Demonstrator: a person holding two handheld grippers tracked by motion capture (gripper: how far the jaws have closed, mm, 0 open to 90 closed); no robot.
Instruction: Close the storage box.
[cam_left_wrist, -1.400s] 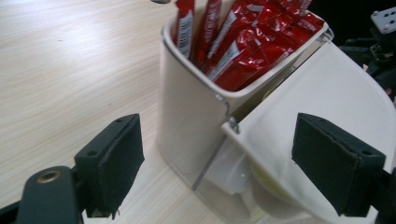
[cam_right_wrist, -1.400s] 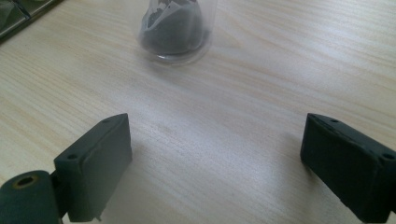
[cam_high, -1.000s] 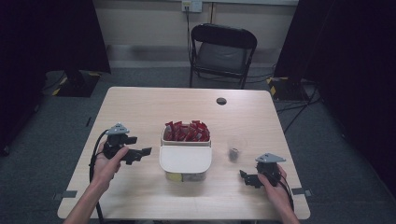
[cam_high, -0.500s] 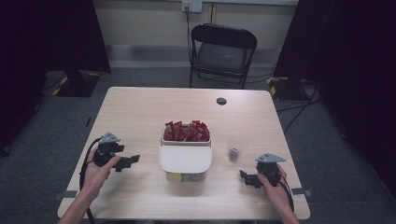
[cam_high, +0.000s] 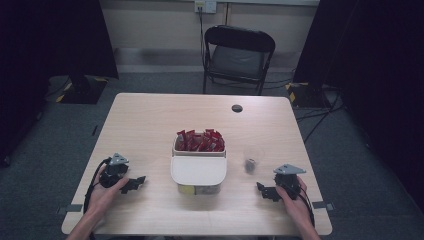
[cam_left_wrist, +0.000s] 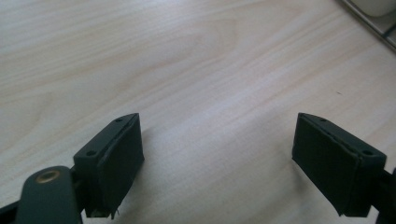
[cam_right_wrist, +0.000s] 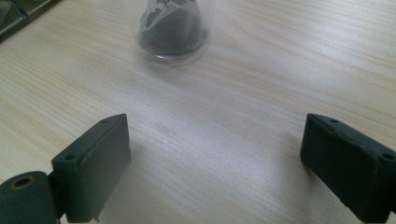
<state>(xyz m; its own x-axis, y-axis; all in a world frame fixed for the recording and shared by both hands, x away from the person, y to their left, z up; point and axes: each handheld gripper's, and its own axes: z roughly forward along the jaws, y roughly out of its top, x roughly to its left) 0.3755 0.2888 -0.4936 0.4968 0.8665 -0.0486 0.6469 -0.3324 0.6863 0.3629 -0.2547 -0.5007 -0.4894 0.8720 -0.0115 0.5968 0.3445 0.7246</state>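
A white box (cam_high: 198, 172) stands at the middle of the wooden table (cam_high: 150, 120), its far compartment packed with several red sachets (cam_high: 199, 141). A clear plastic cup (cam_high: 250, 159) with something dark at its bottom stands right of the box; the same cup (cam_right_wrist: 173, 29) sits ahead of the right gripper's jaws. My left gripper (cam_high: 136, 183) rests low on the table at the front left, open, with bare wood between its jaws (cam_left_wrist: 219, 163). My right gripper (cam_high: 264, 190) rests at the front right, open and empty (cam_right_wrist: 215, 163).
A small black round disc (cam_high: 237, 108) lies near the table's far edge. A black folding chair (cam_high: 236, 55) stands behind the table. A corner of the white box (cam_left_wrist: 373, 9) shows at the top right of the left gripper view. Cables trail from both grippers.
My left gripper has moved back toward the table's front left corner and lower onto the surface. The right gripper has stayed where it was.
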